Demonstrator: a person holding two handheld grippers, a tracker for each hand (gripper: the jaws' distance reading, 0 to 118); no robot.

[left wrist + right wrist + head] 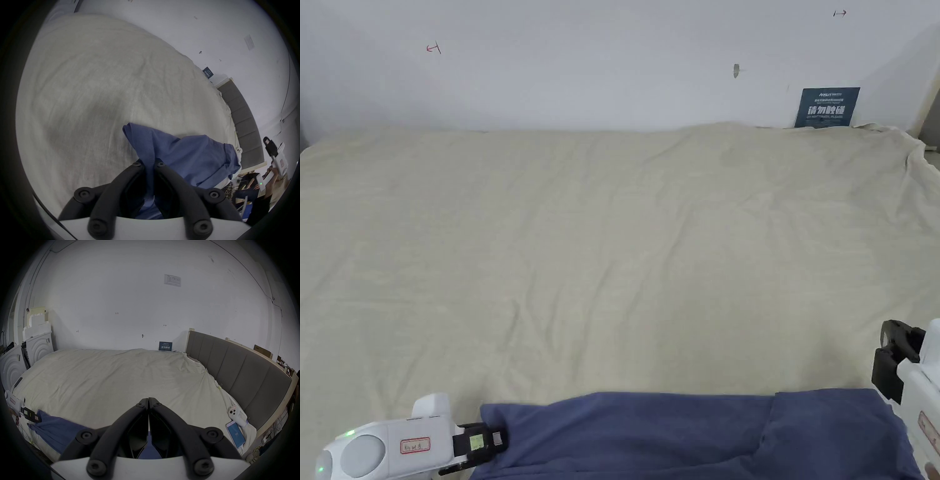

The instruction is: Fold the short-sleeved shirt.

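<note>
A blue short-sleeved shirt (pixel 687 431) lies bunched along the near edge of the cream bed sheet (pixel 612 250). My left gripper (pixel 499 439) is at the shirt's left end, shut on a fold of its fabric. In the left gripper view the blue cloth (pixel 186 155) runs up between the closed jaws (pixel 149 164). My right gripper (pixel 890 356) hovers by the shirt's right end, apart from it. Its jaws (pixel 148 400) are shut tip to tip with nothing between them. From the right gripper view, the shirt (pixel 55 430) and the left gripper (pixel 38 418) show at lower left.
A grey padded headboard (pixel 243 369) bounds the bed's right side. A phone (pixel 235 433) and a small white device (pixel 234 413) lie near that corner. A blue sign (pixel 827 107) leans on the white wall. White appliances (pixel 37 347) stand off the left side.
</note>
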